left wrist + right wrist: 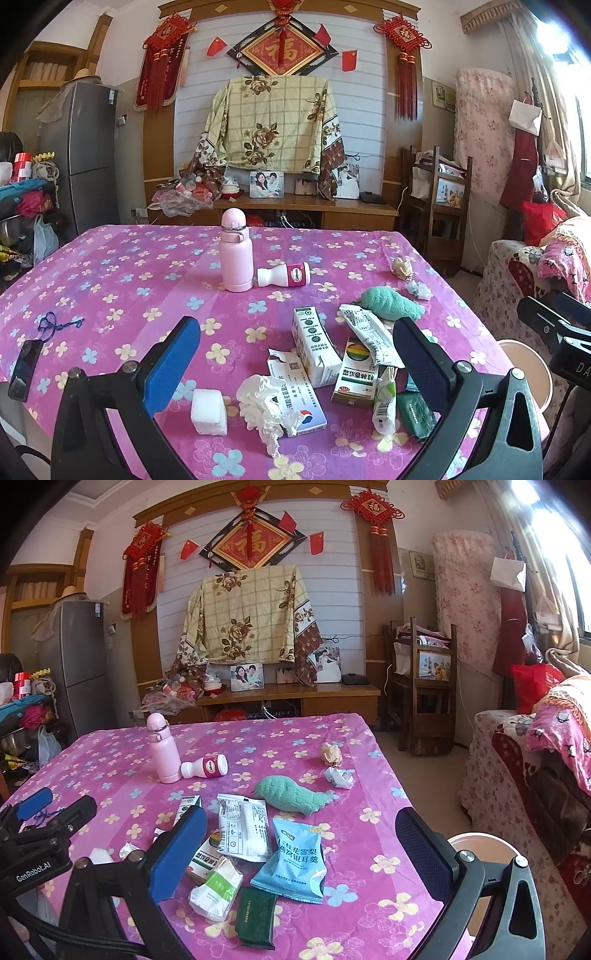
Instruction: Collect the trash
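Note:
Trash lies on a table with a pink flowered cloth [122,273]. Near the front are a crumpled white tissue [264,406], a white foam block [208,410], a milk carton [314,343], a medicine box [356,373], and white wrappers [365,334]. In the right wrist view a blue snack bag [295,860], a dark green packet [256,917] and a white wrapper [242,827] lie between the fingers. My left gripper [297,354] is open above the pile. My right gripper [301,845] is open above the blue bag. Both are empty.
A pink flask [235,251] stands mid-table with a white bottle [284,275] lying beside it. A teal cloth [291,794] and two crumpled paper balls [340,777] lie to the right. A phone [24,363] sits at the left edge. A round bin [480,853] stands beside the table's right edge.

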{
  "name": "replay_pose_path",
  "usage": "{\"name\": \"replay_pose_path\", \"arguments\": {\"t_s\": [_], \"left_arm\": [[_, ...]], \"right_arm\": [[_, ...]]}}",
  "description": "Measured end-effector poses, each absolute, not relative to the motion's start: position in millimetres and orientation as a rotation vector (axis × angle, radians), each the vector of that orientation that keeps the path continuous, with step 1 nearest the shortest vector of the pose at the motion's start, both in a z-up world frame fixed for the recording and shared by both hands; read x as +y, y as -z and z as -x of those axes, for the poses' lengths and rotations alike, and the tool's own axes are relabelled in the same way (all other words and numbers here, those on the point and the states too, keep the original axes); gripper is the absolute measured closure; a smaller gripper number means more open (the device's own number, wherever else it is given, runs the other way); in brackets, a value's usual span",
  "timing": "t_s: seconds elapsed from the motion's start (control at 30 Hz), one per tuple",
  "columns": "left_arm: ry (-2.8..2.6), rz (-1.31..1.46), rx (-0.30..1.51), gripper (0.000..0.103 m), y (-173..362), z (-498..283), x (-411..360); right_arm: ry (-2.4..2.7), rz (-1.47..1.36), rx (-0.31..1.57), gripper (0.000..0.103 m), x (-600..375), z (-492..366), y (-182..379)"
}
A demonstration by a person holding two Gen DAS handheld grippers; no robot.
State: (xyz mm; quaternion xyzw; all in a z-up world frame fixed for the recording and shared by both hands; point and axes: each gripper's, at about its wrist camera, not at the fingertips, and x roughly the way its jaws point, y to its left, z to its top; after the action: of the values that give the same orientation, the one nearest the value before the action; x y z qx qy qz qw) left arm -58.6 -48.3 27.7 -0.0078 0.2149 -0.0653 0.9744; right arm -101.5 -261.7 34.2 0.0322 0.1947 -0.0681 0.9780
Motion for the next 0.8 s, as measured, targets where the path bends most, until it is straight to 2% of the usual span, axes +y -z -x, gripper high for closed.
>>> {"name": "replay_pose_path", "arguments": {"t_s": [0.8], "left_arm": [[0.12, 0.018, 0.467, 0.0, -20.5, 51.5, -48.7]], "right_arm": [[0.138, -0.074, 0.411, 0.0, -265.3, 98.7, -29.7]]}}
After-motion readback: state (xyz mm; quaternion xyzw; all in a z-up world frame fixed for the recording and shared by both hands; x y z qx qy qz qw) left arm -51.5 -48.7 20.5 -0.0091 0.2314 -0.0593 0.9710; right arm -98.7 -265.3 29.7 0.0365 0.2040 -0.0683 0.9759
